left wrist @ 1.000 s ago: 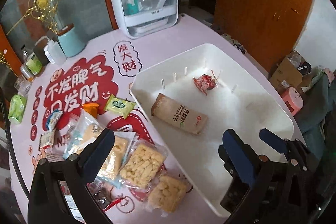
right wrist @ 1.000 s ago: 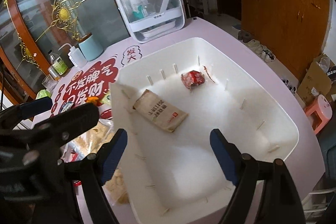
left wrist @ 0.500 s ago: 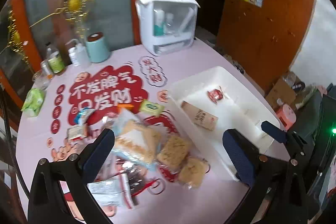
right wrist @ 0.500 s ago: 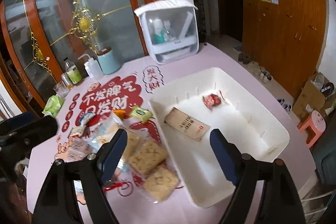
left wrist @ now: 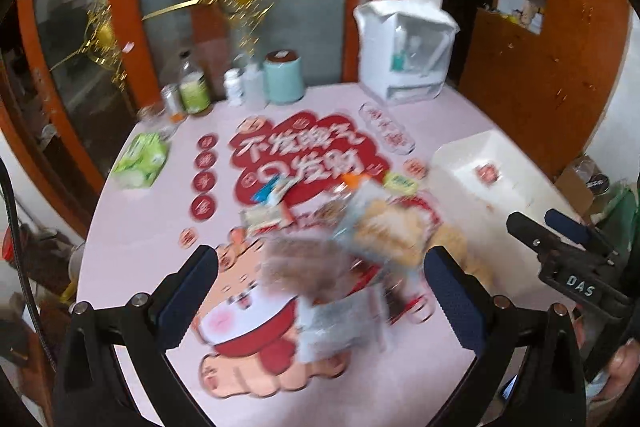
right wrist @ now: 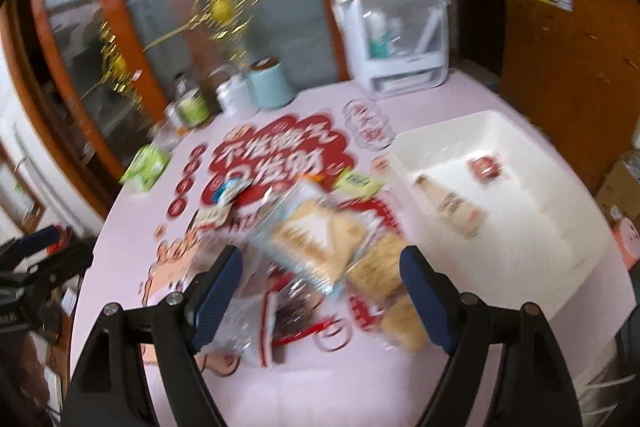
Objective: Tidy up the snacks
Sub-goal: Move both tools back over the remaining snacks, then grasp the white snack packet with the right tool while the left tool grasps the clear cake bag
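A blurred pile of clear-wrapped biscuit and cracker packets (left wrist: 372, 239) (right wrist: 316, 239) lies on the pink round table. My left gripper (left wrist: 320, 287) hovers above the pile, open, with nothing between its fingers. My right gripper (right wrist: 320, 279) is also open and empty, over the same pile. The white bin (right wrist: 540, 227) (left wrist: 472, 151) stands to the right and holds a brown packet (right wrist: 452, 207) and a red packet (right wrist: 486, 167) (left wrist: 488, 173). A small green packet (right wrist: 356, 183) and a blue-white packet (left wrist: 272, 191) lie beyond the pile.
At the table's far edge stand a white clear-front cabinet (left wrist: 404, 55), a teal canister (left wrist: 284, 77) and some bottles (left wrist: 194, 83). A green tissue pack (left wrist: 142, 159) lies at the left. The right gripper's body (left wrist: 560, 247) shows beside the left one. A wooden cupboard stands right of the table.
Both grippers have pulled back from over the white bin and swung left. The snack pile now sits between their fingers in view, and the bin has slid to the right edge.
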{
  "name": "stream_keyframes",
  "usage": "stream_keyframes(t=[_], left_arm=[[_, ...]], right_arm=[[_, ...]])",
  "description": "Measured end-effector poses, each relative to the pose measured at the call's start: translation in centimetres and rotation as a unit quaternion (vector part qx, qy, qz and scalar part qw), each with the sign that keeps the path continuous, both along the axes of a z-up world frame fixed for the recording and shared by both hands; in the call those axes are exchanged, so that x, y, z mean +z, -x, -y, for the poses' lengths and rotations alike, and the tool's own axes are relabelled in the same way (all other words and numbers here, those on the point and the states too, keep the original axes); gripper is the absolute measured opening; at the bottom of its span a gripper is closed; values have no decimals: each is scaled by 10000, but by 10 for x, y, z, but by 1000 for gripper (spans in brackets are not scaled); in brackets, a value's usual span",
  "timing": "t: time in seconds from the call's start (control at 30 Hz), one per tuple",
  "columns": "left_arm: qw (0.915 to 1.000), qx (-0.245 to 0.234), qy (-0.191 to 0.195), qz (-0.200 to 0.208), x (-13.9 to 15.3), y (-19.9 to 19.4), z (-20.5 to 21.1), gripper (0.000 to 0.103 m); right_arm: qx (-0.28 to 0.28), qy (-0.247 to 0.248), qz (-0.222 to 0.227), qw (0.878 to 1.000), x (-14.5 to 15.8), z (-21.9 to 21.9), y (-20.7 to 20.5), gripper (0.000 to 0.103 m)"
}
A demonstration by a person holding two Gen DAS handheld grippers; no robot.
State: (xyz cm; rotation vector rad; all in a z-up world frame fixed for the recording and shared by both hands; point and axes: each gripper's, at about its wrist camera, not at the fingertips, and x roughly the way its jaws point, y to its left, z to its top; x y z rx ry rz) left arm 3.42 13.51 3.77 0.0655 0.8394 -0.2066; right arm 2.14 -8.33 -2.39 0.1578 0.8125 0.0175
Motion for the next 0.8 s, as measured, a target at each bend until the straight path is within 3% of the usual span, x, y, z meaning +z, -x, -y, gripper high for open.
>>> stream_keyframes(t=[0.3,0.43,0.63,0.8], left_arm=[[9992,84,-73,-390,-46,-6,-59,102],[9986,-44,-293,-440,-66,-18,-63,102],[9974,-201,-102,-690,-94,-36,-68,102],[9944,-333,-45,-1005,-121,-48,-70,102]], right_arm=[[751,106,-266,9968,-44,-56,-6,82],[861,-19,-630,9943,-72,-66,-15,82],[973,-224,-1054,9894,-108,-78,-26,82],[1016,-56,-1224,9872,-135,-88,-40,82]])
